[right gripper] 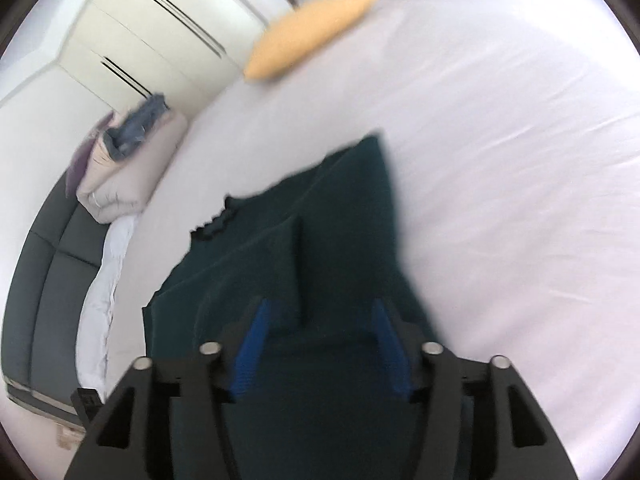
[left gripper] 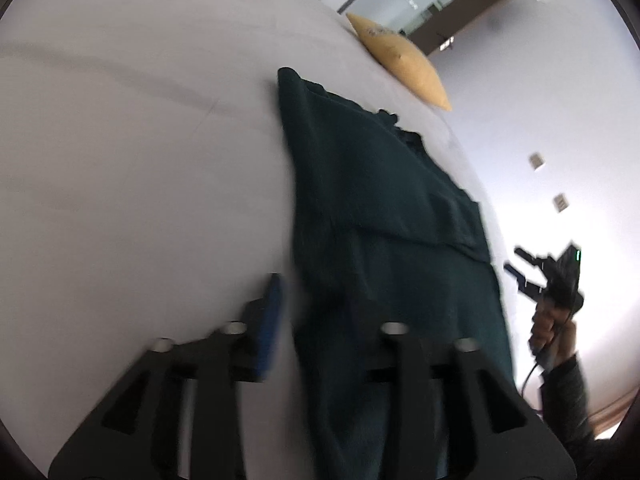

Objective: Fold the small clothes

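The dark green garment [left gripper: 384, 216] lies partly folded on the bed [left gripper: 120, 160]; both tools, left tool [left gripper: 320, 320] and right tool [right gripper: 320, 344], are released, and further folds seem to remain toward 12 o'clock.

One dark green garment [left gripper: 384, 208] lies on one white bed [left gripper: 140, 140], with one yellow pillow [left gripper: 404, 60] and two grippers: left gripper [left gripper: 320, 312], right gripper [right gripper: 320, 332].

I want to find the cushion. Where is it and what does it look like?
Look at the big white bed. At its far edge, beyond the dark green folded garment, lies a flat yellow-orange cushion. It is the only warm-coloured thing on the bed.
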Available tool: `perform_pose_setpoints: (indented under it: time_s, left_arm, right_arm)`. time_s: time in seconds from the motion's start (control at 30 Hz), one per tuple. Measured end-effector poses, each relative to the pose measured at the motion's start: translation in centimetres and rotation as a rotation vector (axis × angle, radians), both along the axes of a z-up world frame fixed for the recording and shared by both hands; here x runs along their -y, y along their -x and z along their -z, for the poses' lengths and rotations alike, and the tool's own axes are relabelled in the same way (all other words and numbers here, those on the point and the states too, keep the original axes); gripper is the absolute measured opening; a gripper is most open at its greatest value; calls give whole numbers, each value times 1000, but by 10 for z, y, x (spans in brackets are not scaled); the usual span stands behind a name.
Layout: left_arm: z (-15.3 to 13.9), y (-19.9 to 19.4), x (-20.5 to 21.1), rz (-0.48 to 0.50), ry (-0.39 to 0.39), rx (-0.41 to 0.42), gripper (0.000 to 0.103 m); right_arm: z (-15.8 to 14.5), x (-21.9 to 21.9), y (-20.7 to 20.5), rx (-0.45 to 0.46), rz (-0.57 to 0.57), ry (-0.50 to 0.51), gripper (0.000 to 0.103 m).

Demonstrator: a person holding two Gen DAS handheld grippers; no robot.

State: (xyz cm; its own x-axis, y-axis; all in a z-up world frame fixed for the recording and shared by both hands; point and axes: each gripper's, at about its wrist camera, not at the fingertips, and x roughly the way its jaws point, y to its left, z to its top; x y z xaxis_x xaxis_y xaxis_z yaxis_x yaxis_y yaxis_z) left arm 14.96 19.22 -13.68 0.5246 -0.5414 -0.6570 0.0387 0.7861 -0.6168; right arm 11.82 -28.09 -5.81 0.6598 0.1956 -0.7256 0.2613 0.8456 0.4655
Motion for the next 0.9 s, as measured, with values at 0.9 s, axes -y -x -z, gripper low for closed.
perform_pose_setpoints:
  time_s: [0.9]
  left_arm:
    - [-8,173,31,67,-9,-90,84]
  right_arm:
    - [32,-28,238,-111,-100,197,75]
